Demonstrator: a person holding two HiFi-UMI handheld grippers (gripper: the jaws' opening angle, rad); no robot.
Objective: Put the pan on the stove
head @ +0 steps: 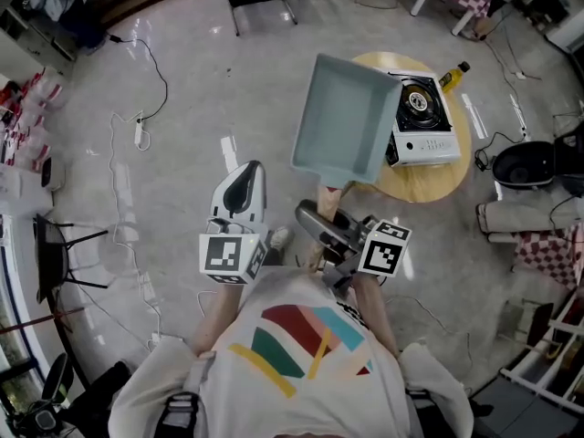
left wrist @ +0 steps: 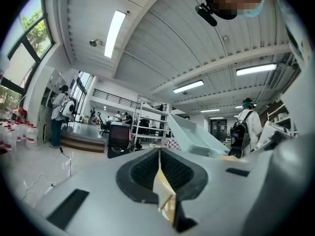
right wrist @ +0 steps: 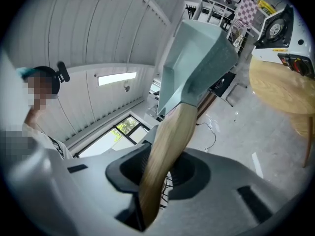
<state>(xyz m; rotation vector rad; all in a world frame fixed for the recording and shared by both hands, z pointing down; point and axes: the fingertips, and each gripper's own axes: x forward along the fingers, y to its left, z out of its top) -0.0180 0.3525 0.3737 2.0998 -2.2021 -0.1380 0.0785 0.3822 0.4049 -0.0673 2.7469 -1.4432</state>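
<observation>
A pale blue square pan (head: 342, 121) with a wooden handle (right wrist: 167, 146) hangs tilted in the air, just left of the round wooden table (head: 429, 179). My right gripper (head: 328, 224) is shut on that handle, which runs between its jaws (right wrist: 155, 181) up to the pan (right wrist: 194, 63). On the table stands a white portable gas stove (head: 422, 121) with a black burner, also visible in the right gripper view (right wrist: 280, 33); nothing is on it. My left gripper (head: 245, 185) is held off to the left, shut and empty (left wrist: 158, 156), with the pan (left wrist: 194, 136) seen to its right.
A yellow bottle (head: 453, 75) lies at the table's far edge. A black pot (head: 525, 162) and checkered cloth (head: 547, 254) sit on the floor to the right. Cables and a power strip (head: 139, 133) run across the floor at left. A person with a backpack (left wrist: 246, 129) stands in the background.
</observation>
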